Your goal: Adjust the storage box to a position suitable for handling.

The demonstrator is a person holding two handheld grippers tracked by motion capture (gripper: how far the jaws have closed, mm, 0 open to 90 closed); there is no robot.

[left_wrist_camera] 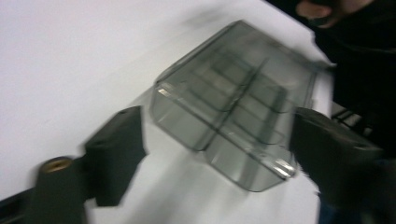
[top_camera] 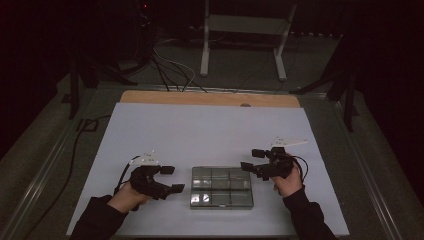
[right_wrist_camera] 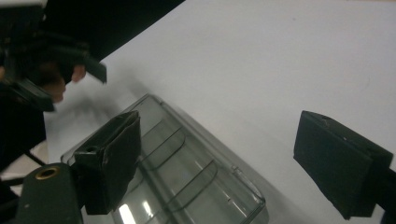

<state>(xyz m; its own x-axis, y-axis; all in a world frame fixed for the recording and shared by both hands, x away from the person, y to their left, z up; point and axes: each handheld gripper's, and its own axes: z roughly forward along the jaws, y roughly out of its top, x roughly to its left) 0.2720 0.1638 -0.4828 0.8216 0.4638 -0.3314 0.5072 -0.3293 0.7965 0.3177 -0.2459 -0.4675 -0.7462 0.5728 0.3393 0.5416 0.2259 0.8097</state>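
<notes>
left gripper [top_camera: 169, 179]: jaws spread, nothing between them, just left of the clear compartment box [top_camera: 221, 187]. right gripper [top_camera: 252, 161]: jaws spread, empty, just right of the box. box: lid shut, flat on the white mat [top_camera: 200, 130] between both grippers; handling looks finished. writing: none legible.

no text, label, brand, number or sign can be read anywhere, neither on the clear box [top_camera: 221, 187] nor on the white sheet [top_camera: 200, 130] beneath it.
</notes>
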